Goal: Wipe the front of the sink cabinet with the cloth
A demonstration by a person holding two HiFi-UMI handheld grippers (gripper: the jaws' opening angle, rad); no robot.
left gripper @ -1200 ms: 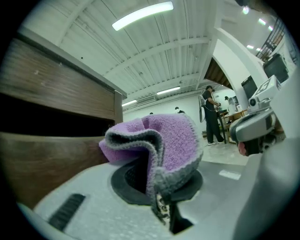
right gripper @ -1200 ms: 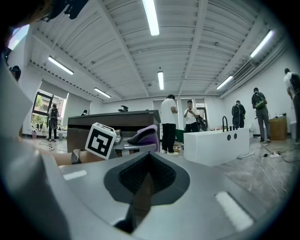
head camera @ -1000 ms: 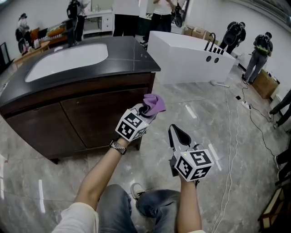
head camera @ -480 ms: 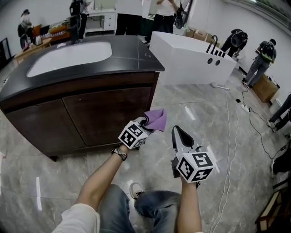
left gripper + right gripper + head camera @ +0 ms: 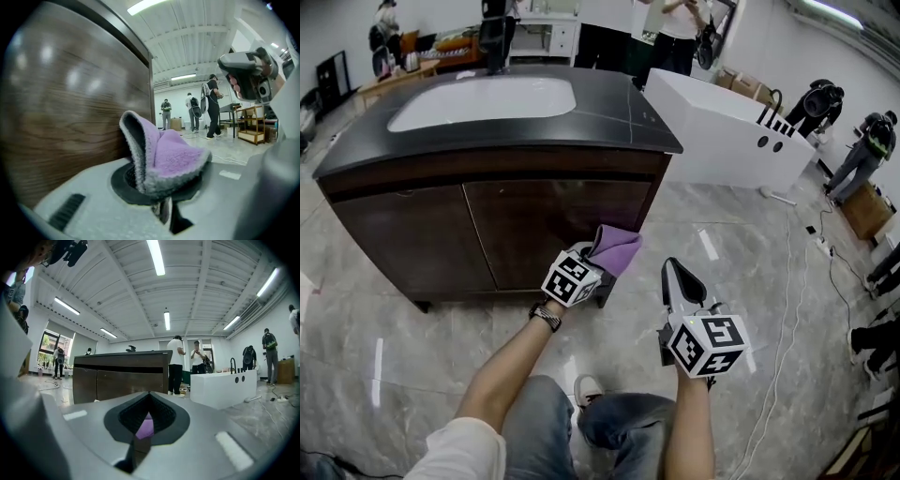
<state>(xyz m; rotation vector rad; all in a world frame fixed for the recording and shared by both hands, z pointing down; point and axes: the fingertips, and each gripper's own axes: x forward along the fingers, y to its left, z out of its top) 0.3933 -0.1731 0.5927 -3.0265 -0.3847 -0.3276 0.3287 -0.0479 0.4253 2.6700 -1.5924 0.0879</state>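
The sink cabinet (image 5: pixel 534 225) has dark wood doors under a black counter with a white basin (image 5: pixel 483 98). My left gripper (image 5: pixel 600 251) is shut on a folded purple cloth (image 5: pixel 619 248), low on the right door near the cabinet's right corner. In the left gripper view the cloth (image 5: pixel 168 154) bulges from the jaws, right beside the wood front (image 5: pixel 61 108). Whether cloth and wood touch is unclear. My right gripper (image 5: pixel 676 274) is shut and holds nothing, apart from the cabinet to the right. The right gripper view shows the cabinet (image 5: pixel 117 376) farther off.
A white bathtub (image 5: pixel 731 131) stands behind and right of the cabinet. Cables (image 5: pixel 787 309) run over the glossy tiled floor at the right. Several people stand at the back and right (image 5: pixel 867 155). My knee and shoe (image 5: pixel 586 389) are below the grippers.
The left gripper has carried the cloth down the right door, from its upper part to near its bottom. The view has shifted to show the cabinet more squarely. The right gripper has barely moved.
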